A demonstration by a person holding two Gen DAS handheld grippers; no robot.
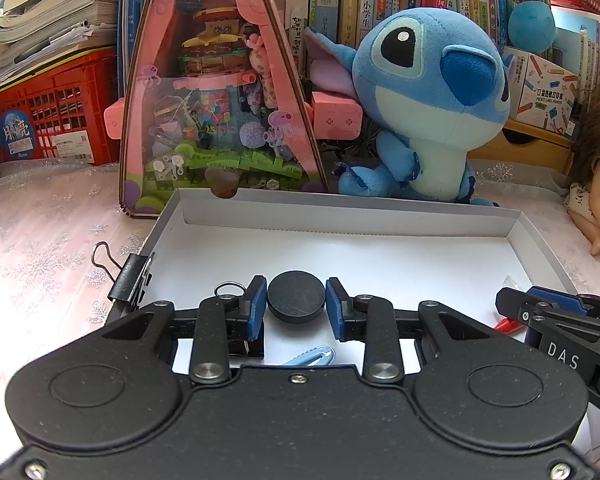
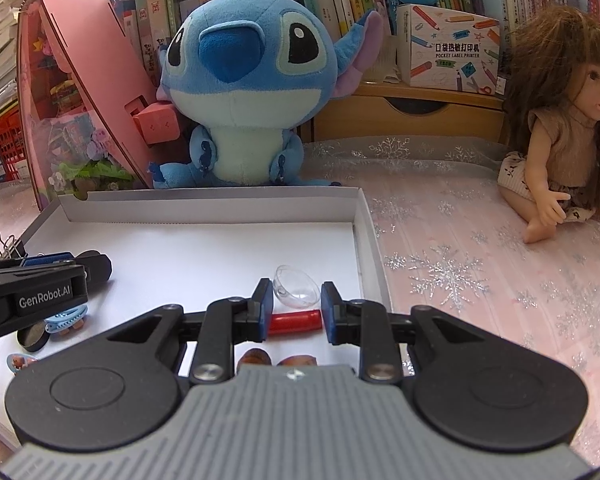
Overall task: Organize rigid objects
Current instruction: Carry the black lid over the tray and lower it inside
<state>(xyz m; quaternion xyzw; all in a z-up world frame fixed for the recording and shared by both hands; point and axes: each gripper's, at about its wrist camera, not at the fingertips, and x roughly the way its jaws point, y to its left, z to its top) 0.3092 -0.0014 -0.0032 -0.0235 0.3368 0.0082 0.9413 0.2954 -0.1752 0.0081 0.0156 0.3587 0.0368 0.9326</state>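
Observation:
A shallow white tray (image 1: 340, 218) lies on the snowflake cloth. In the left wrist view my left gripper (image 1: 296, 304) is shut on a black round disc (image 1: 296, 298), one blue pad on each side, just above the tray floor. In the right wrist view my right gripper (image 2: 295, 314) is shut on a short red cylinder (image 2: 296, 321), gripped end to end near the tray's (image 2: 220, 210) right wall. A clear plastic dome (image 2: 296, 286) sits just beyond its fingertips. The right gripper (image 1: 514, 308) also shows at the right edge of the left wrist view.
A black binder clip (image 1: 130, 280) sits on the tray's left rim, with a metal ring (image 1: 229, 289) and a light-blue hair clip (image 1: 312, 356) inside. Another dark disc (image 2: 32, 338) and brown pieces (image 2: 254, 356) lie near. A blue plush (image 1: 428, 96), pink toy house (image 1: 220, 88) and doll (image 2: 560, 128) stand around.

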